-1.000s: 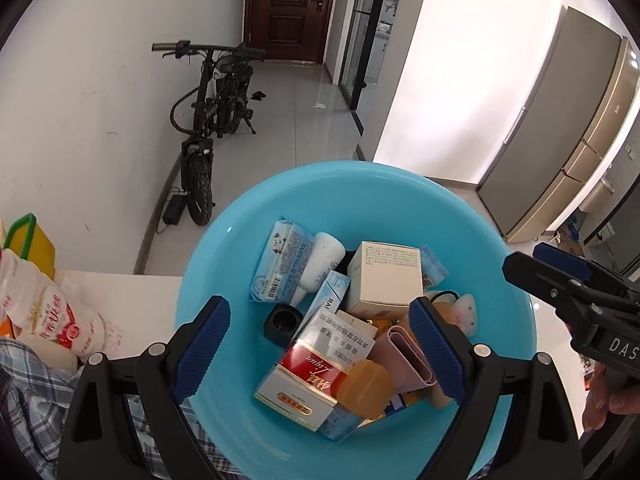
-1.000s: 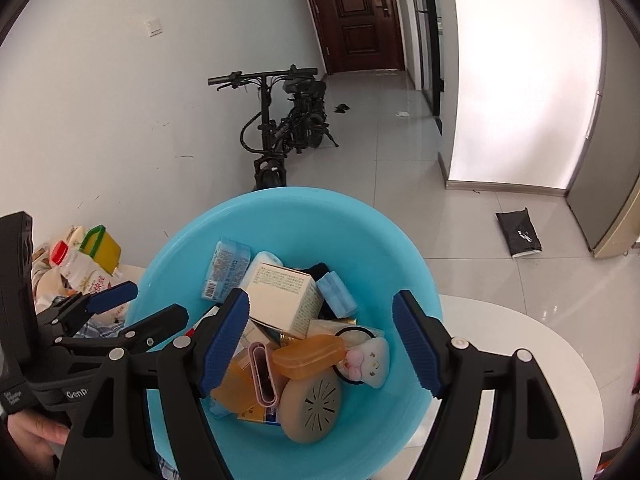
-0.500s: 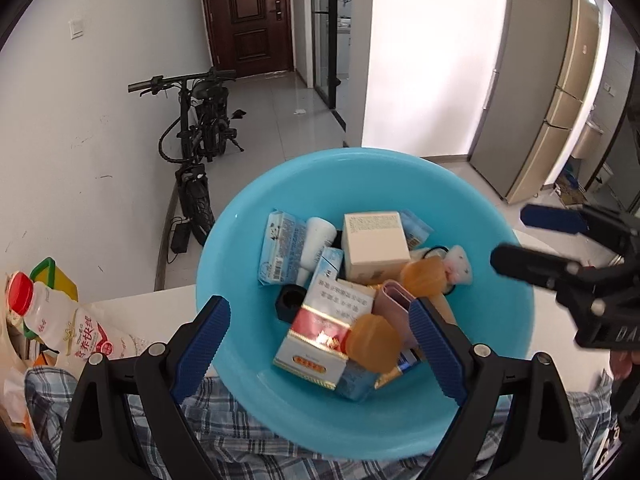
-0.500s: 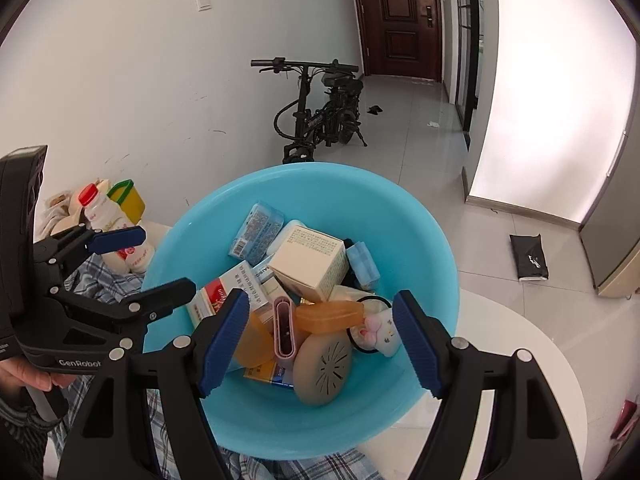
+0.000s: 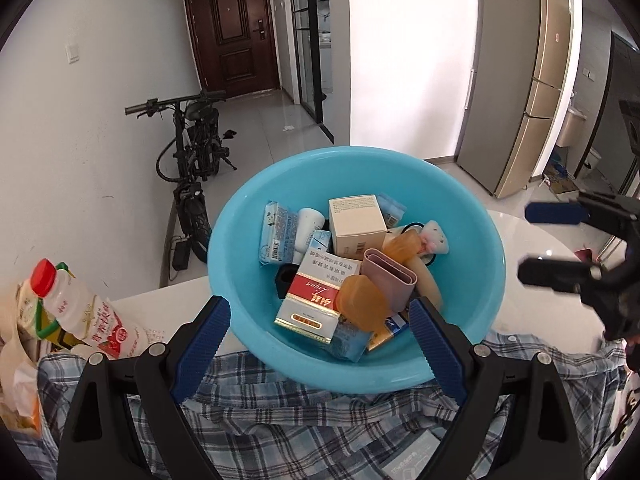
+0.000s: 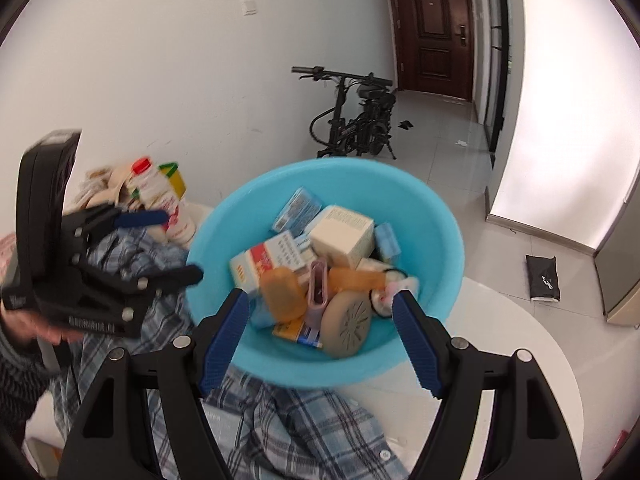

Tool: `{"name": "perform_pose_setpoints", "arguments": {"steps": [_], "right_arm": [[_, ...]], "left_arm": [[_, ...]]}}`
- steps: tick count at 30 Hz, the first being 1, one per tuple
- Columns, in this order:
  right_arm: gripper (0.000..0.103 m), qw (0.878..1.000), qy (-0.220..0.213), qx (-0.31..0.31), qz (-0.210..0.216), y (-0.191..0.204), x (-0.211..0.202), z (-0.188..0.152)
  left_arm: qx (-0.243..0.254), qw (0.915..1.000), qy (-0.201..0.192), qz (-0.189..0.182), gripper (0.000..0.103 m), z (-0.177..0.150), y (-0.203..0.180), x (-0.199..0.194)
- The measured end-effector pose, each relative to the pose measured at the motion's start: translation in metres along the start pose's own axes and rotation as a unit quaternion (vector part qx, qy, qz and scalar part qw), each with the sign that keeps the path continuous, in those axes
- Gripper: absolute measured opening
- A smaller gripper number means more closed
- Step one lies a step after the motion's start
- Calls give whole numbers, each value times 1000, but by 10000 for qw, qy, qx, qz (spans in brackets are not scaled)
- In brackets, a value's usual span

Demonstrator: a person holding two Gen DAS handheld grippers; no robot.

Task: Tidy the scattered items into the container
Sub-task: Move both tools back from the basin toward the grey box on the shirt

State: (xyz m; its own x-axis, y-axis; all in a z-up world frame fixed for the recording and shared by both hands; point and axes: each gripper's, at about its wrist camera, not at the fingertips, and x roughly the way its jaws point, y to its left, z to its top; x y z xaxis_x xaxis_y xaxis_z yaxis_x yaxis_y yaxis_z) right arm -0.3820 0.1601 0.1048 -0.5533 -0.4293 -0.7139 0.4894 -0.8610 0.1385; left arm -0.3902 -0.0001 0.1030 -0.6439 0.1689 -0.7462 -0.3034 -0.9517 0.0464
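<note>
A light blue plastic basin (image 5: 472, 236) (image 6: 436, 216) sits on a white table, partly on a plaid shirt (image 5: 320, 412) (image 6: 288, 420). It holds several items: a white box (image 5: 356, 220), a red-and-white carton (image 5: 316, 300), orange soap pieces (image 5: 362, 304), a mauve case (image 5: 390, 280), a tissue pack (image 5: 276, 232) and a round beige disc (image 6: 348, 324). My left gripper (image 5: 320, 348) is open and empty just before the basin's near rim. My right gripper (image 6: 320, 338) is open and empty at the near rim from the other side.
A drink bottle with a red cap (image 5: 76, 312) and bags stand at the table's left end. The white table (image 6: 520, 344) extends to the right. A black bicycle (image 5: 192, 168) leans by the wall behind. A refrigerator (image 5: 520, 80) stands far right.
Both grippers have pulled back and up from the basin, still open. The plaid shirt and the bottle have come into view below and beside the basin.
</note>
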Motion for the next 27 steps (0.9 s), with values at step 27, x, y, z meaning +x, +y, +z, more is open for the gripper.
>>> {"name": "perform_pose_setpoints", "arguments": {"steps": [27], "right_arm": [[73, 9954, 251, -647, 655, 65, -14, -94]], "left_arm": [[450, 9983, 322, -159, 93, -74, -35, -36]]}}
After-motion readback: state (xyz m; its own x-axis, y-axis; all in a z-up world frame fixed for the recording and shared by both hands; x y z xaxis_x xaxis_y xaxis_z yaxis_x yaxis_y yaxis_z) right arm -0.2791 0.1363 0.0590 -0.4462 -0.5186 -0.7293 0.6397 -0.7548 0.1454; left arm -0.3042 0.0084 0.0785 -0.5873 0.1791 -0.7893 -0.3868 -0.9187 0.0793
